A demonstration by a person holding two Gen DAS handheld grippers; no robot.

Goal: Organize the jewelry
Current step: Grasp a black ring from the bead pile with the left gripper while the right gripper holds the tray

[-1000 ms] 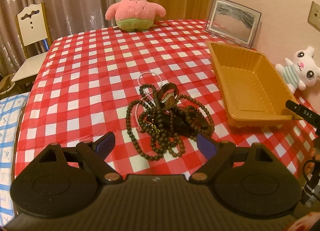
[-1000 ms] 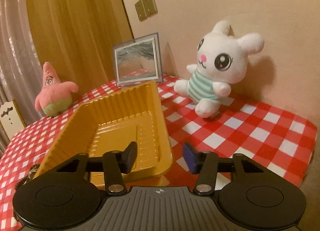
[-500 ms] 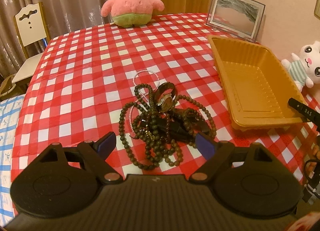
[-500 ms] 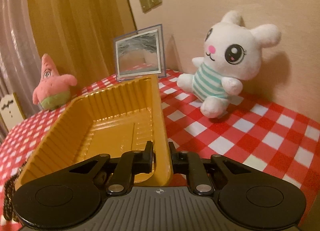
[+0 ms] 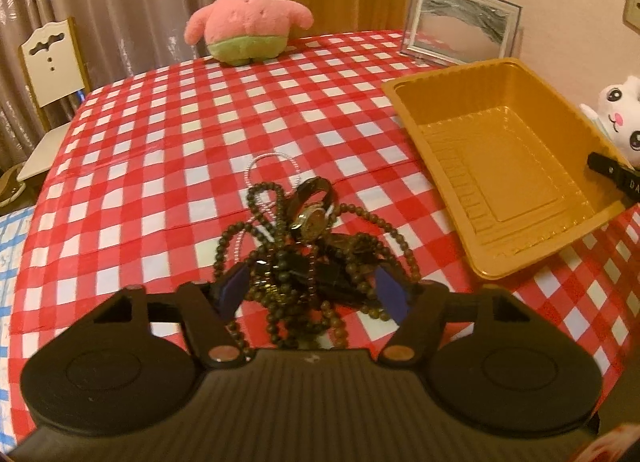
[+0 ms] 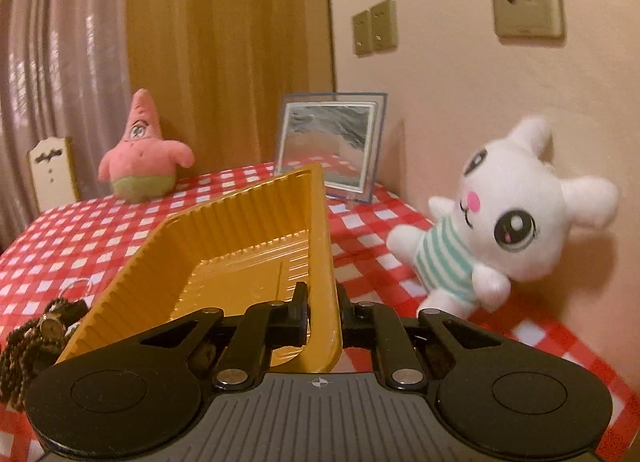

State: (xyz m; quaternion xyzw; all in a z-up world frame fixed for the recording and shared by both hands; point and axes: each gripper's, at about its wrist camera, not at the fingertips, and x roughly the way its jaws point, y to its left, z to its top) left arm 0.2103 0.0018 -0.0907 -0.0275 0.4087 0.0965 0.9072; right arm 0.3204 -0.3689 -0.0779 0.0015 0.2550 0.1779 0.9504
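A tangled pile of jewelry (image 5: 308, 254), dark bead strands with a wristwatch (image 5: 314, 218) on top and a thin white bracelet (image 5: 272, 162) behind, lies on the red checked tablecloth. My left gripper (image 5: 312, 288) is open, its blue pads either side of the pile's near part. An orange plastic tray (image 5: 500, 166) stands right of the pile, empty. My right gripper (image 6: 322, 302) is shut on the tray's right rim (image 6: 320, 246) and holds the tray tilted, its right side raised. The pile shows at the left edge of the right wrist view (image 6: 36, 330).
A pink star plush (image 5: 246, 18) sits at the table's far edge. A framed picture (image 5: 460, 22) leans on the wall behind the tray. A white bunny plush (image 6: 508, 222) sits right of the tray. A white chair (image 5: 48, 62) stands at far left.
My right gripper closed on the tray's rim and tilted the tray up. My left gripper moved forward and down until its open pads flank the jewelry pile.
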